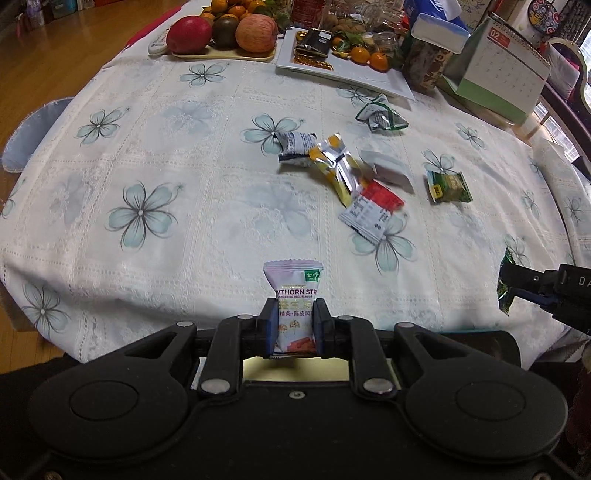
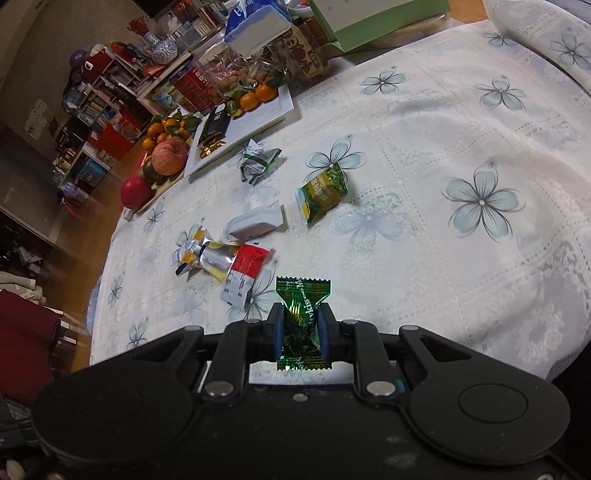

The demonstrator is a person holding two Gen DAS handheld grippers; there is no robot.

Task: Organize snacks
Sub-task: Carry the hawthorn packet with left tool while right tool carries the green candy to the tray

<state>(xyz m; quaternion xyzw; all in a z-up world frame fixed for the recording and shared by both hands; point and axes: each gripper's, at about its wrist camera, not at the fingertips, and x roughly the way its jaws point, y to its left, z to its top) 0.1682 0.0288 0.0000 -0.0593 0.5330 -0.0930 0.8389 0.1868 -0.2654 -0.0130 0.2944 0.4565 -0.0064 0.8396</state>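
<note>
The worktop (image 1: 184, 229) is covered by a flowered white tablecloth, with loose snack packets (image 1: 341, 173) scattered mid-cloth. A hawthorn strip packet (image 1: 293, 295) is clamped upright in the left gripper (image 1: 294, 326); a green foil candy (image 2: 303, 317) is pinched in the right gripper (image 2: 302, 330).

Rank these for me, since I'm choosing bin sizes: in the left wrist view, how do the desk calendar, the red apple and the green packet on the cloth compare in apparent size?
1. desk calendar
2. red apple
3. green packet

The packet lies nearer the camera yet looks smallest, so this order seems safe.
</note>
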